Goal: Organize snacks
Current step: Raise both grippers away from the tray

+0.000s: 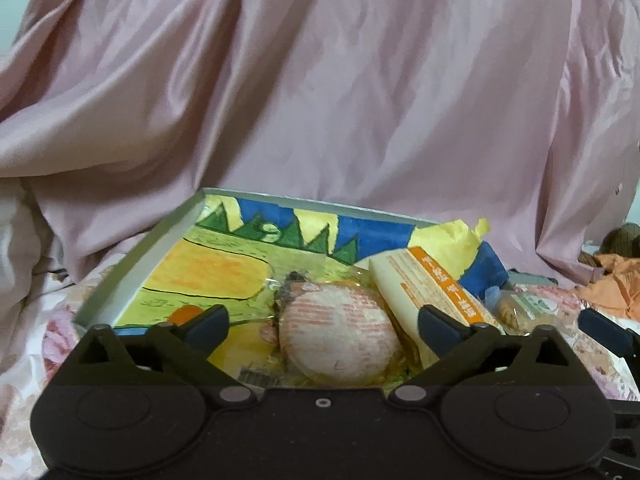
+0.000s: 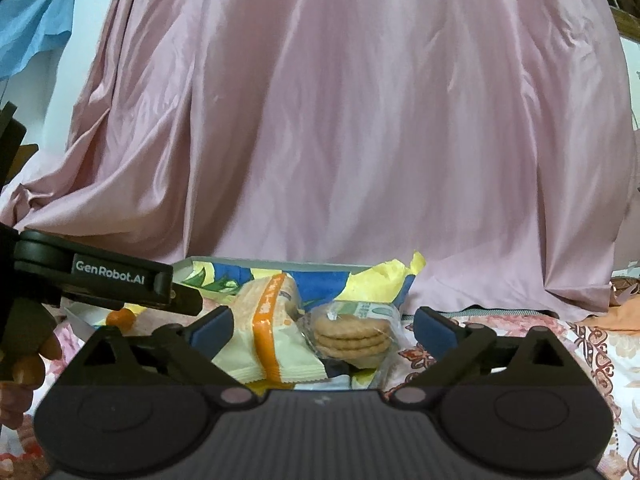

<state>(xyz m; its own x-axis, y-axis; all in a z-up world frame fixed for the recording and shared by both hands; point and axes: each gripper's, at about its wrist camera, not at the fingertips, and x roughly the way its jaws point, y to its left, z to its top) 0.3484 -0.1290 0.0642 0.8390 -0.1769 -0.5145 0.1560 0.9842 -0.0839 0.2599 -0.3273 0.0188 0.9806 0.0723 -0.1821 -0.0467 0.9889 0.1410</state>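
- A pink satin cloth [image 1: 320, 100] hangs in heavy folds and fills the whole background in both wrist views
- The surface below is a bed or table covered with a white sheet with a pink and brown floral print [image 2: 568, 344]
- A shallow white-rimmed box lid [image 1: 132, 268] lies on that sheet, its inside lined with a painted picture in yellow, green and blue
- A strip of blue fabric [image 2: 28, 28] hangs in the top left corner of the right wrist view, against a pale wall
- An orange cloth [image 1: 612, 284] lies crumpled at the right edge
- The left gripper [image 1: 322, 322] has its jaws spread wide, with a round wrapped cake [image 1: 340, 332] lying between the fingers in the box, untouched by the pads
- A cream packet with an orange stripe [image 2: 268, 332] leans beside the cake
- The right gripper [image 2: 322, 330] is also wide apart and holds nothing; a clear pack of round biscuits [image 2: 352, 336] lies between its fingers at the box's right edge
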